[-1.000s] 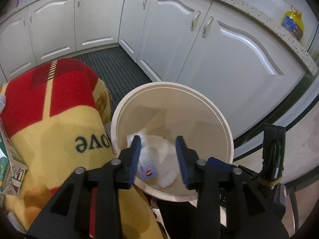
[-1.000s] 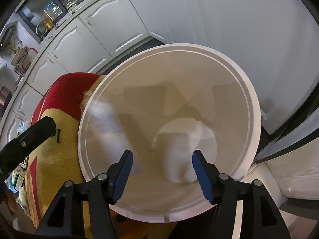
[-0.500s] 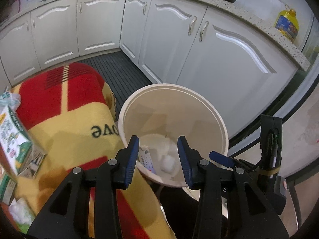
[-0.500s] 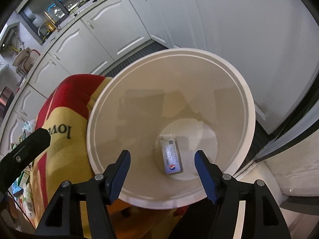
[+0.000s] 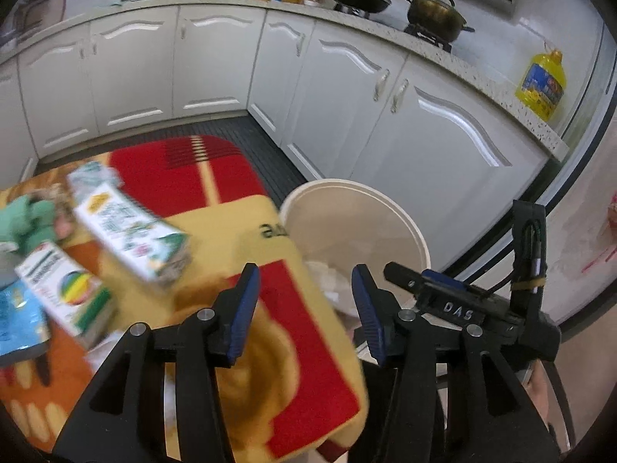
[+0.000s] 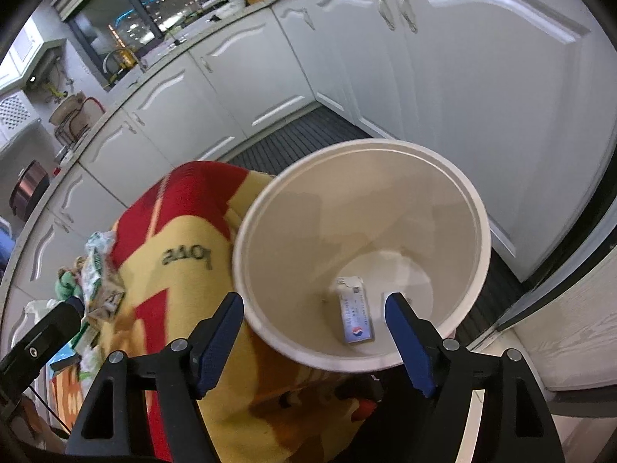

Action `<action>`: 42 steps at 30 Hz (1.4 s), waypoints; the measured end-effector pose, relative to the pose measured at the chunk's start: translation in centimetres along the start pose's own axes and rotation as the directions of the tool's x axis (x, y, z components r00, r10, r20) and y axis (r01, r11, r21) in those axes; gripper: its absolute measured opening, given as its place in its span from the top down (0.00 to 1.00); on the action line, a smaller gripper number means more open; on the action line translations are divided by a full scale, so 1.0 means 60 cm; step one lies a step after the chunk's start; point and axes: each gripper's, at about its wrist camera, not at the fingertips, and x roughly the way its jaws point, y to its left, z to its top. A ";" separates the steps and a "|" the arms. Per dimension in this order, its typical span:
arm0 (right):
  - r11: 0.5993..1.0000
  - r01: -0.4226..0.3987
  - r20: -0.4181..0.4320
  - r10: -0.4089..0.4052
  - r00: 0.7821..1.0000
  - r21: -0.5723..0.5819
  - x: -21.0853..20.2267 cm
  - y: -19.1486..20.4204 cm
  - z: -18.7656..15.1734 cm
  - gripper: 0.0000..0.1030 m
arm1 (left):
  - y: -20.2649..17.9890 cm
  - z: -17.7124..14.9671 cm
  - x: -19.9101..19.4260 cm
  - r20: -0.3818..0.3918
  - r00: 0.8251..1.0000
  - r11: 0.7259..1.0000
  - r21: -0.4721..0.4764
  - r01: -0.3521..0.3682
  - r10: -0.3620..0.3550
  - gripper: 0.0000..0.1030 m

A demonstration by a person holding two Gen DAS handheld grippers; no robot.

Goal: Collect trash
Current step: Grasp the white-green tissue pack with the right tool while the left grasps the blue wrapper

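My left gripper [image 5: 304, 305] hangs with its blue pads spread apart and nothing between them, over the near corner of the red-and-yellow blanket [image 5: 270, 347] that covers the table. My right gripper [image 6: 314, 333] is just as wide open and empty, poised above the near rim of the white trash bucket [image 6: 478, 231] and looking steeply down into it.

Only the right view reaches the bucket's floor: a small flat packet [image 6: 355, 316] with a red-and-blue round logo lies there, its long axis running away from me, logo end nearest my fingers, a little left of the right pad [image 6: 408, 343]. In the left view the bucket [image 5: 385, 200] sits just ahead and slightly right of my fingers, its bottom mostly hidden by the blanket edge; I see only pale crumpled stuff inside.

Only the left view shows the trash not yet collected, off to the left on the blanket: a white-and-green carton [image 5: 127, 239] lying at a slant, a box with a multicoloured ball print [image 5: 65, 289] nearer me, a blue pack [image 5: 17, 316] at the edge, and something green [image 5: 23, 220] beyond, all blurred. The left camera is tilted less steeply, taking in the white cabinets [image 5: 424, 123], a pot [image 5: 434, 9] and a yellow oil bottle [image 5: 541, 85] on the counter.
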 end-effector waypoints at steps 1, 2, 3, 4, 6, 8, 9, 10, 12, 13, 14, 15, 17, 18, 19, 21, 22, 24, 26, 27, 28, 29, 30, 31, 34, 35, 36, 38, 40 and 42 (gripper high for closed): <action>1.000 -0.006 0.003 0.006 1.000 -0.007 -0.004 0.008 -0.003 0.28 | 0.008 -0.004 -0.013 0.006 1.000 1.000 -0.003 -0.006 0.006 0.54; 1.000 -0.017 0.007 0.017 1.000 -0.018 -0.008 0.021 -0.006 0.28 | 0.019 -0.009 -0.027 0.013 1.000 1.000 -0.006 -0.010 0.010 0.54; 0.999 -0.024 0.009 0.025 1.000 -0.028 -0.011 0.032 -0.010 0.28 | 0.031 -0.014 -0.043 0.020 1.000 1.000 -0.013 -0.019 0.019 0.54; 0.999 -0.031 0.010 0.032 0.999 -0.036 -0.014 0.042 -0.012 0.27 | 0.043 -0.019 -0.055 0.023 0.999 0.999 -0.021 -0.028 0.028 0.54; 0.997 -0.050 0.014 0.051 0.999 -0.061 -0.022 0.065 -0.018 0.26 | 0.069 -0.030 -0.078 0.031 0.999 0.998 -0.037 -0.044 0.045 0.53; 0.993 -0.068 0.016 0.070 0.997 -0.092 -0.028 0.093 -0.024 0.26 | 0.092 -0.042 -0.097 0.036 0.997 0.996 -0.050 -0.069 0.071 0.53; 0.992 -0.075 0.015 0.077 0.997 -0.103 -0.030 0.104 -0.029 0.25 | 0.105 -0.049 -0.107 0.040 0.996 0.995 -0.057 -0.083 0.085 0.53; 0.990 -0.084 0.012 0.086 0.996 -0.117 -0.032 0.117 -0.034 0.24 | 0.123 -0.059 -0.119 0.042 0.994 0.992 -0.067 -0.102 0.105 0.53; 0.984 -0.103 0.000 0.104 0.995 -0.146 -0.031 0.142 -0.045 0.23 | 0.150 -0.075 -0.136 0.038 0.991 0.988 -0.087 -0.125 0.129 0.53; 0.980 -0.112 -0.010 0.111 0.994 -0.163 -0.029 0.157 -0.051 0.23 | 0.168 -0.086 -0.146 0.036 0.990 0.986 -0.100 -0.136 0.140 0.53; 0.977 -0.118 -0.018 0.117 0.993 -0.177 -0.027 0.168 -0.057 0.23 | 0.180 -0.094 -0.152 0.033 0.988 0.983 -0.109 -0.145 0.149 0.53; 0.973 -0.128 -0.029 0.124 0.992 -0.192 -0.025 0.181 -0.063 0.23 | 0.199 -0.105 -0.160 0.025 0.985 0.978 -0.125 -0.165 0.169 0.53; 0.965 -0.145 -0.052 0.137 0.989 -0.216 -0.017 0.205 -0.075 0.23 | 0.226 -0.121 -0.172 0.014 0.982 0.972 -0.149 -0.184 0.189 0.53; 0.961 -0.156 -0.065 0.145 0.987 -0.228 -0.012 0.218 -0.082 0.23 | 0.239 -0.129 -0.178 0.010 0.980 0.967 -0.162 -0.196 0.200 0.53; 0.957 -0.165 -0.078 0.151 0.986 -0.240 -0.008 0.229 -0.089 0.23 | 0.256 -0.139 -0.185 0.006 0.977 0.961 -0.180 -0.209 0.213 0.53; 0.946 -0.183 -0.104 0.161 0.981 -0.268 0.004 0.256 -0.102 0.23 | 0.275 -0.151 -0.195 0.002 0.975 0.955 -0.204 -0.217 0.222 0.53; 0.942 -0.189 -0.112 0.164 0.980 -0.278 0.005 0.265 -0.108 0.23 | 0.288 -0.158 -0.201 0.002 0.974 0.950 -0.221 -0.221 0.227 0.53; 0.932 -0.204 -0.135 0.171 0.976 -0.298 0.014 0.289 -0.121 0.23 | 0.309 -0.167 -0.210 0.003 0.972 0.941 -0.250 -0.227 0.235 0.51; 0.923 -0.220 -0.157 0.177 0.972 -0.316 0.023 0.309 -0.131 0.22 | 0.329 -0.172 -0.216 0.003 0.972 0.933 -0.283 -0.224 0.234 0.47; 0.919 -0.225 -0.166 0.179 0.970 -0.323 0.027 0.316 -0.135 0.22 | 0.339 -0.174 -0.219 0.006 0.973 0.928 -0.301 -0.217 0.229 0.46; 0.915 -0.230 -0.173 0.180 0.968 -0.331 0.031 0.324 -0.139 0.20 | 0.349 -0.174 -0.222 0.011 0.975 0.924 -0.321 -0.207 0.222 0.45; 0.911 -0.233 -0.179 0.180 0.967 -0.340 0.035 0.333 -0.142 0.20 | 0.355 -0.172 -0.224 0.015 0.976 0.922 -0.333 -0.199 0.216 0.43; 0.907 -0.234 -0.182 0.180 0.967 -0.350 0.038 0.341 -0.145 0.19 | 0.363 -0.171 -0.225 0.023 0.977 0.919 -0.345 -0.191 0.212 0.40; 0.904 -0.234 -0.183 0.178 0.967 -0.357 0.041 0.348 -0.148 0.19 | 0.367 -0.168 -0.225 0.025 0.977 0.917 -0.352 -0.189 0.211 0.39; 0.895 -0.227 -0.189 0.165 0.968 -0.383 0.051 0.366 -0.153 0.19 | 0.382 -0.160 -0.225 0.035 0.976 0.914 -0.360 -0.188 0.215 0.38; 0.893 -0.227 -0.194 0.162 0.968 -0.388 0.055 0.370 -0.154 0.19 | 0.388 -0.157 -0.222 0.036 0.974 0.911 -0.363 -0.194 0.222 0.38; 0.892 -0.227 -0.200 0.158 0.967 -0.392 0.059 0.375 -0.155 0.19 | 0.392 -0.152 -0.218 0.034 0.974 0.910 -0.365 -0.197 0.225 0.38; 0.889 -0.226 -0.211 0.152 0.966 -0.397 0.065 0.377 -0.157 0.18 | 0.406 -0.143 -0.209 0.028 0.974 0.905 -0.376 -0.200 0.227 0.38; 0.889 -0.226 -0.220 0.146 0.964 -0.399 0.074 0.383 -0.160 0.16 | 0.422 -0.134 -0.197 0.018 0.975 0.899 -0.390 -0.199 0.223 0.38; 0.890 -0.224 -0.226 0.141 0.964 -0.398 0.080 0.386 -0.161 0.15 | 0.433 -0.128 -0.184 0.009 0.976 0.895 -0.401 -0.194 0.216 0.37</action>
